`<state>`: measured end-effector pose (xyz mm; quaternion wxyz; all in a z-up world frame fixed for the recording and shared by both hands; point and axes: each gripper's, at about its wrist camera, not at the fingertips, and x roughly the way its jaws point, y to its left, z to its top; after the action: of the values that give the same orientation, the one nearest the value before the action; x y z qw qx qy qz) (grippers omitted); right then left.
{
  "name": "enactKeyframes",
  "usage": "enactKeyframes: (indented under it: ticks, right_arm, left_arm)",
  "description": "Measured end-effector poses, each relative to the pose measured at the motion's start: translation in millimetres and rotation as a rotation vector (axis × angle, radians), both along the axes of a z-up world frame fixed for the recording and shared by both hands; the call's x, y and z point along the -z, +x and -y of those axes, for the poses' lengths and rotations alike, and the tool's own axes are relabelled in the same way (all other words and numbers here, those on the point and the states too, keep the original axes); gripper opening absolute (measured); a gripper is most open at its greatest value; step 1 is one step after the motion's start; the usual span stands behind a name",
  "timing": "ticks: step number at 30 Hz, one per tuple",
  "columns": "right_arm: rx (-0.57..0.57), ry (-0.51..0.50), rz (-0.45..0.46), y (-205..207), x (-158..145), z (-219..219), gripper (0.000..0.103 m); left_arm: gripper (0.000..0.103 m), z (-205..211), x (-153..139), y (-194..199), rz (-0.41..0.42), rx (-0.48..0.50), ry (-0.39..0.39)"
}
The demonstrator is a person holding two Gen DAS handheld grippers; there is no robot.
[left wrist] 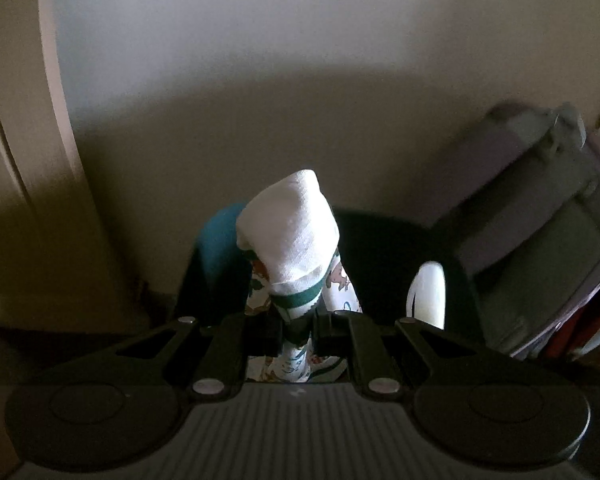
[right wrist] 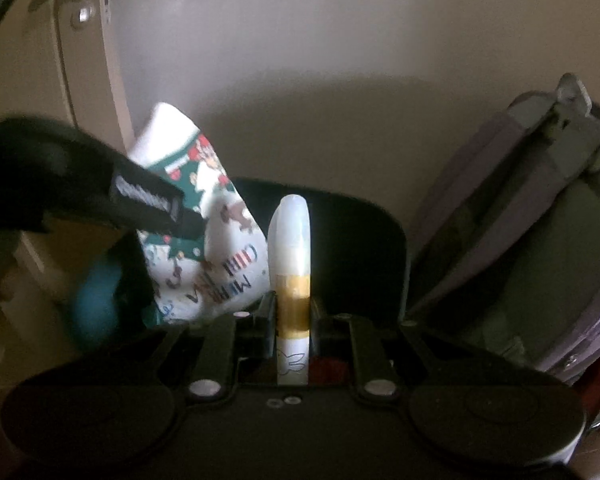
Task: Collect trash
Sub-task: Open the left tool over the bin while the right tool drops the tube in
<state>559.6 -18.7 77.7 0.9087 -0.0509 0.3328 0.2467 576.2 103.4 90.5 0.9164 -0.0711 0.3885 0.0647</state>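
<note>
Napkin (left wrist: 288,232): printed paper, pinched in my left gripper (left wrist: 296,332), above the dark bin (left wrist: 384,248).
Tube (right wrist: 293,264): white, gold-banded, clamped in my right gripper (right wrist: 293,320), over the bin's right half.

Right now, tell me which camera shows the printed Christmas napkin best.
The right wrist view: the napkin appears side-on with its print and lettering readable, clamped in the left tongs. The left wrist view shows it end-on, mostly its white fold.
</note>
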Motion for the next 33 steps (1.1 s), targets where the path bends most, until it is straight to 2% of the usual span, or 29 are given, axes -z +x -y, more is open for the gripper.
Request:
enactKeyframes:
  ticks: [9,12,14,18,19,20,22,26,31,33]
  right_arm:
    - [-0.039,-0.059,-0.068,9.7,17.7,-4.0,0.016]
    - [-0.045,-0.075,-0.057,5.5,17.8,-5.2,0.019]
    - [-0.058,-0.080,-0.065,6.3,15.6,-7.2,0.021]
    - [-0.077,-0.085,-0.042,9.1,11.1,-7.2,0.027]
    - [-0.082,-0.079,-0.043,5.2,8.2,-7.4,0.028]
    - [-0.084,-0.077,-0.039,3.5,6.7,-6.9,0.030]
    - [-0.087,-0.076,-0.030,0.3,3.1,-2.2,0.035]
    - [-0.091,-0.069,-0.016,-4.3,-2.3,4.9,0.044]
    - [-0.085,-0.057,0.013,-25.4,-19.0,15.7,0.068]
    - [-0.082,-0.057,0.022,-38.1,-24.8,16.6,0.069]
  left_arm:
    - [0.012,2.9,33.1,9.2,-0.122,-0.002,0.018]
    - [0.013,5.9,38.1,8.3,-0.148,0.013,0.023]
    - [0.021,5.5,40.6,9.7,-0.169,0.016,0.017]
    - [0.031,8.5,41.7,4.9,-0.169,0.017,0.034]
    - [0.040,8.8,41.4,3.1,-0.167,0.016,0.027]
    - [0.058,10.7,40.1,-0.1,-0.164,0.017,0.017]
    - [0.077,4.6,39.0,4.7,-0.136,0.012,0.017]
    - [0.077,10.5,29.4,-8.0,-0.108,0.017,0.037]
    - [0.081,8.6,11.7,-30.6,-0.076,0.007,0.022]
    - [0.081,7.7,5.7,-36.1,-0.073,0.001,0.015]
